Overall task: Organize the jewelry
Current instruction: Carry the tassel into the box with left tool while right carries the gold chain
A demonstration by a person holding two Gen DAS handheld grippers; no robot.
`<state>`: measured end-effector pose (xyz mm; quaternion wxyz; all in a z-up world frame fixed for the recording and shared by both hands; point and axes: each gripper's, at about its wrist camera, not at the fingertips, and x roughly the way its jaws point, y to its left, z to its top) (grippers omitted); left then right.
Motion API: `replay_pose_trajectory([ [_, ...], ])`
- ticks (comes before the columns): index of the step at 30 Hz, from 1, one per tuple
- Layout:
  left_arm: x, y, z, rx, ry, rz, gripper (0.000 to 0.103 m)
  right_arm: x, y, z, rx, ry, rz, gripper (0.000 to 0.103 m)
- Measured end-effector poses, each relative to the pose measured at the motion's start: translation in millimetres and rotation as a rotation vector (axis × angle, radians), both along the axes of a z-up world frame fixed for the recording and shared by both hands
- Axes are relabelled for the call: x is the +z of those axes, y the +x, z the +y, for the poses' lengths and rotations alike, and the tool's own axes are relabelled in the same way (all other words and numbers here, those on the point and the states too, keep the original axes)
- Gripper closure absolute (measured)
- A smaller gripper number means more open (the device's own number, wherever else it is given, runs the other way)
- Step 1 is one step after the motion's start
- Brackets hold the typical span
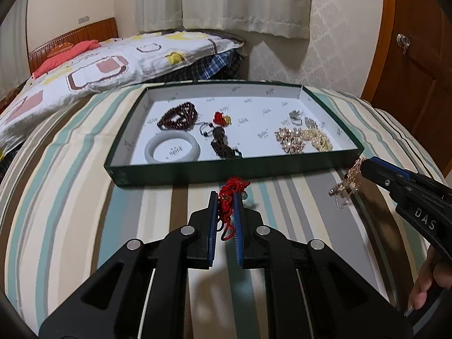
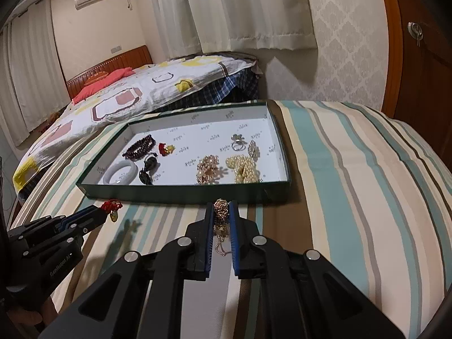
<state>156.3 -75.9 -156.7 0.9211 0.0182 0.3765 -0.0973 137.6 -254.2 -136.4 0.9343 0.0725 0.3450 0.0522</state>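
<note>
Green tray on striped bed, white inside. Holds dark red bead bracelet, white bangle, red-gold charm, dark bead string, silver ring, rose-gold cluster, pearl strand. Left claw closed on red cord just before tray's near wall. Right claw clamped on gold chain, links dangling. Small pieces near ring hard to make out; both claw bodies cut off by frame
</note>
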Motion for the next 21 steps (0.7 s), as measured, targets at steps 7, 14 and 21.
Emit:
replay_pose_trajectory([
  [7,12.4,-2.4,3.6,0.006,-0.016,-0.028,0.092,11.0,-3.4,1.6,0.0,-0.004,-0.031,0.092],
  [14,28.2,-3.3,6.0,0.008,-0.036,-0.063,0.092,27.4,-5.9,1.8,0.002,-0.005,-0.074,0.092],
  [21,46.8,0.8,5.8,0.006,-0.062,-0.102,0.092,46.7,-1.8,3.1,0.006,-0.006,-0.122,0.092],
])
